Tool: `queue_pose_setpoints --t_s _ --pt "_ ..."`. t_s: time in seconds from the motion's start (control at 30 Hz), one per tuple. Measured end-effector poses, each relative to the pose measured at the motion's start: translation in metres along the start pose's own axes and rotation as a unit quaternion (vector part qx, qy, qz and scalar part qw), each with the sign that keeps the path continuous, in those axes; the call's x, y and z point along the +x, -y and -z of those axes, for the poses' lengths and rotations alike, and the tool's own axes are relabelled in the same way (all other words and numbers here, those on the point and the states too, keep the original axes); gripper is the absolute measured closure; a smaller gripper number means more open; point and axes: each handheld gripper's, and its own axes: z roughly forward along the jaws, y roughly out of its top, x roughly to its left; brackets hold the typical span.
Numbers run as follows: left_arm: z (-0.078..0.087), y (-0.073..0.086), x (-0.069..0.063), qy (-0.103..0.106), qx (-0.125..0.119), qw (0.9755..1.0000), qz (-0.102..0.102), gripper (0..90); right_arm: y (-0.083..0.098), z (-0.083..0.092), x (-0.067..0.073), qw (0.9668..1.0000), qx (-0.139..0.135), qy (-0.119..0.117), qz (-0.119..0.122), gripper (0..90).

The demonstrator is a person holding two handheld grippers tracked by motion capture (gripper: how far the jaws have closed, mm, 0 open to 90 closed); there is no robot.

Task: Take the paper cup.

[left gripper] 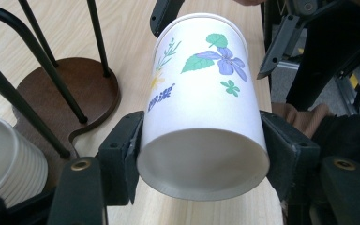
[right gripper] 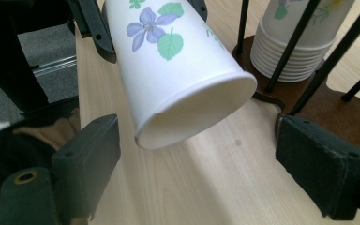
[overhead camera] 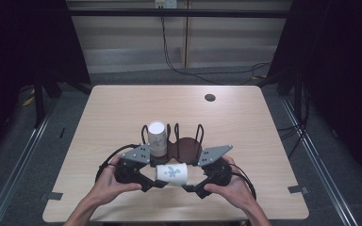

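Note:
A white paper cup [overhead camera: 172, 173] printed with purple flowers lies on its side just above the table's front part. My left gripper [left gripper: 201, 154] is shut on it, with the pads [left gripper: 132, 152] pressing both sides near its base. The cup's mouth [right gripper: 197, 117] points at my right gripper [right gripper: 201, 159], whose jaws stand wide open on either side of it without touching. In the high view the left gripper [overhead camera: 152, 181] and the right gripper [overhead camera: 192, 187] face each other across the cup. Behind them a stack of matching cups [overhead camera: 157, 139] stands in a wire holder.
The holder has a dark brown wooden base [overhead camera: 186, 147] and black wire loops, and its right slots hold nothing. A small round hole [overhead camera: 210, 97] is set in the table's far right. The table's front edge [overhead camera: 169, 217] runs close under the person's hands.

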Motion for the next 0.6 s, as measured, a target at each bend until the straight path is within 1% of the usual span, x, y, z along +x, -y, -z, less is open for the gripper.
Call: queue_pose_setpoints --t_s 0.07,0.13,0.2,0.27,0.3,0.37,0.43,0.47,0.5,0.57,0.6 --pt "0.0003 0.0009 0.0006 -0.003 -0.007 1.0000 0.002 36.8 0.0027 0.0028 -0.0014 0.9998 -0.020 -0.001 -0.009 13.9" --pt "0.0006 0.0019 0.0011 -0.004 -0.014 0.9999 0.001 36.9 0.0046 0.0047 -0.0021 0.9995 -0.029 0.004 -0.012 14.0" --pt "0.0010 0.0031 0.0010 -0.003 -0.024 0.9997 0.005 36.8 0.0067 0.0060 -0.0032 0.9990 -0.041 0.000 -0.018 14.0" --pt "0.0015 0.0040 0.0012 -0.001 -0.029 0.9996 0.001 36.8 0.0083 0.0068 -0.0038 0.9984 -0.050 0.001 -0.025 14.0" --pt "0.0014 0.0048 0.0006 -0.002 -0.037 0.9993 0.005 36.8 0.0088 0.0069 -0.0043 0.9982 -0.054 0.000 -0.026 14.0" --pt "0.0014 0.0058 0.0008 -0.001 -0.044 0.9990 0.006 36.7 0.0096 0.0070 -0.0050 0.9978 -0.060 0.001 -0.030 14.0" --pt "0.0018 0.0066 0.0011 0.000 -0.054 0.9985 0.002 36.7 0.0101 0.0066 -0.0054 0.9975 -0.064 0.003 -0.030 13.9" --pt "0.0019 0.0068 0.0007 -0.003 -0.058 0.9983 0.002 36.7 0.0101 0.0063 -0.0057 0.9973 -0.066 0.003 -0.031 14.0" --pt "0.0024 0.0069 0.0009 -0.009 -0.058 0.9983 -0.003 36.7 0.0100 0.0062 -0.0057 0.9973 -0.067 0.003 -0.032 13.9" --pt "0.0029 0.0075 0.0015 -0.013 -0.066 0.9977 -0.003 36.6 0.0093 0.0063 -0.0060 0.9970 -0.071 0.004 -0.031 14.0" --pt "0.0033 0.0081 0.0018 -0.013 -0.071 0.9974 -0.001 36.6 0.0090 0.0066 -0.0066 0.9968 -0.073 0.003 -0.031 14.0"
